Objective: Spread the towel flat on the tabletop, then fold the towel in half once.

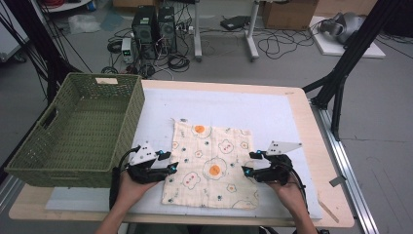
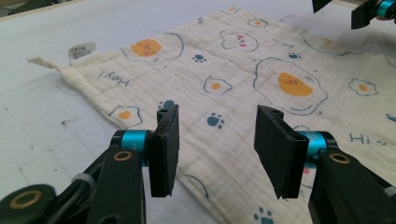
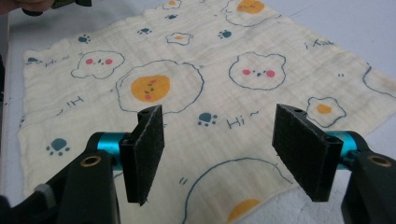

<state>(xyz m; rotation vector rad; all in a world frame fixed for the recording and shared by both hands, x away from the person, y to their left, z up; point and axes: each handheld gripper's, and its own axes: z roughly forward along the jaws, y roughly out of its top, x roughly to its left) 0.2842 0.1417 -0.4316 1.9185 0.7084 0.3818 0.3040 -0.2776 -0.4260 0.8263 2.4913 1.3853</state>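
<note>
1. Black foam-faced jaws, left hand-held gripper: spread wide apart, nothing between them. Sits at lower left of centre in the high view, at the left edge of the cloth. In the left gripper view the jaws straddle that edge, one over bare mat, one over fabric.

2. Right hand-held gripper: likewise gaping and holding nothing, at the cloth's right edge, lower right of centre. In the right gripper view both jaws stand above printed fabric near the border.

3. Cloth: cream muslin with fried-egg, bear and paw prints, lying flat and unfolded at the centre of the frame, a small label at its upper left corner.

4. Step in hand, as judged: approach for a two-sided pick-up, probably to fold the cloth. The next move calls for lowering each jaw pair onto its edge and closing on a single layer without bunching.

5. Mat: pale sheet covering the counter; bare room above the cloth and to its right for lifting or folding.

6. Basket: green woven, at left of frame, its near corner close to the left hand-held gripper; little clearance on that side.
</note>
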